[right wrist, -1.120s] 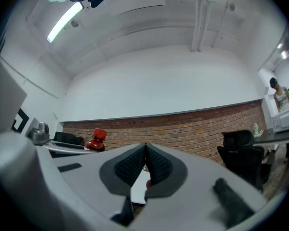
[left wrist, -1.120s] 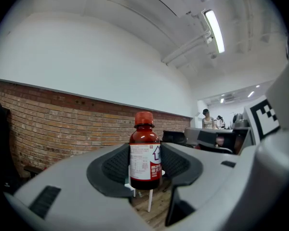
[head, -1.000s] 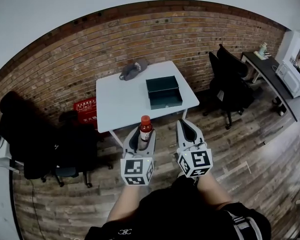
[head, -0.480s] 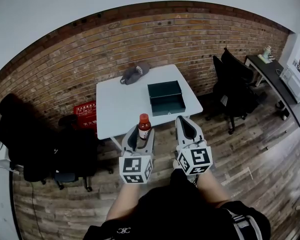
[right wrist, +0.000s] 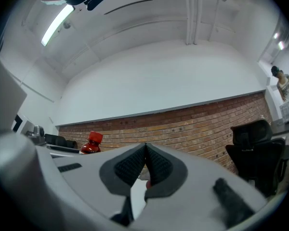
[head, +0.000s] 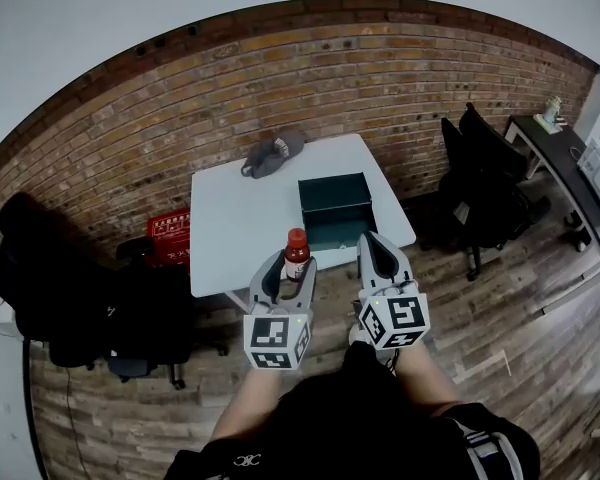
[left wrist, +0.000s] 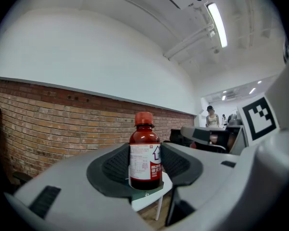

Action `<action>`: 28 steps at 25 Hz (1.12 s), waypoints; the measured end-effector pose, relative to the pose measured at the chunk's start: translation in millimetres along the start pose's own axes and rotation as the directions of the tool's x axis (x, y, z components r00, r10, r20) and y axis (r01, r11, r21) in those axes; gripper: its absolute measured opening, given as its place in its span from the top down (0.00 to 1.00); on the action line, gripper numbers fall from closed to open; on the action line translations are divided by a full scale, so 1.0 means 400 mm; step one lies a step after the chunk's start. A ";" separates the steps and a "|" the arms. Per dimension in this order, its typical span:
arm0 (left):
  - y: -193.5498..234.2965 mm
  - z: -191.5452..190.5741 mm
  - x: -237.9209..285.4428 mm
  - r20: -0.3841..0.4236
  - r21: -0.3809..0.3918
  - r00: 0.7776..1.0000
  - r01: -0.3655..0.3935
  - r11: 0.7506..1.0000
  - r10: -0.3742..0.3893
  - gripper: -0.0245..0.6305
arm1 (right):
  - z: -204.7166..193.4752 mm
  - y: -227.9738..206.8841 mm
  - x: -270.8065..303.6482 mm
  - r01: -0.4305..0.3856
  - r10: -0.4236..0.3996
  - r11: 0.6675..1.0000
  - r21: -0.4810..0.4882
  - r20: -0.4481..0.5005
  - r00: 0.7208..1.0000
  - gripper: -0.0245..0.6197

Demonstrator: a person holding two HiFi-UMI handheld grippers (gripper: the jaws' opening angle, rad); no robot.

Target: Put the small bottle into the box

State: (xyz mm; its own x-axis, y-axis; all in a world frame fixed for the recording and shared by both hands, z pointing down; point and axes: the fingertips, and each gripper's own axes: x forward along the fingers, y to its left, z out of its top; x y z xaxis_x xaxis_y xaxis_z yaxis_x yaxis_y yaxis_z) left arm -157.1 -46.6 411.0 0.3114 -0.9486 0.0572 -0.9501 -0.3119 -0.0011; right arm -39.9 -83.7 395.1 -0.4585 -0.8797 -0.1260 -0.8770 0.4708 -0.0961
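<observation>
Head view: left gripper (head: 292, 276) pinches the small bottle (head: 297, 254) upright near the green box (head: 335, 211); right gripper (head: 382, 261) is pressed together, empty.

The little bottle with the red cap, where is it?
In the head view the little bottle stands upright, clamped in the left gripper, by the white table's front edge, nearer than the green box.

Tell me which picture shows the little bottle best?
The left gripper view: the small bottle stands close and upright in the left tool, label and red cap clear. The head view shows it tiny; the right gripper view shows only its cap and shoulder.
</observation>
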 end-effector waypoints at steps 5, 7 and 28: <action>0.014 0.010 0.103 0.004 0.002 1.000 -0.007 1.000 0.007 0.64 | -0.012 -0.073 0.086 -0.002 0.002 1.000 0.020 0.000 1.000 0.92; 0.015 0.013 0.147 -0.001 0.009 1.000 -0.004 1.000 0.004 0.64 | -0.017 -0.104 0.115 0.001 -0.001 0.999 0.032 -0.001 1.000 0.92; 0.038 0.015 0.557 -0.091 -0.019 0.994 -0.066 0.998 0.064 0.64 | -0.052 -0.386 0.424 -0.085 0.091 0.992 0.090 -0.071 0.993 0.92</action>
State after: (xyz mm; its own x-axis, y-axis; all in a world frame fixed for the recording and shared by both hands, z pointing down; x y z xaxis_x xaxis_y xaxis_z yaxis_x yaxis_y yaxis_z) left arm -102.2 -263.1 417.6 0.2465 -0.9578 0.1478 -0.9689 -0.2471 0.0145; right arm 14.8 -306.9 409.0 -0.5458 -0.8355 -0.0636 -0.8184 0.5478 -0.1737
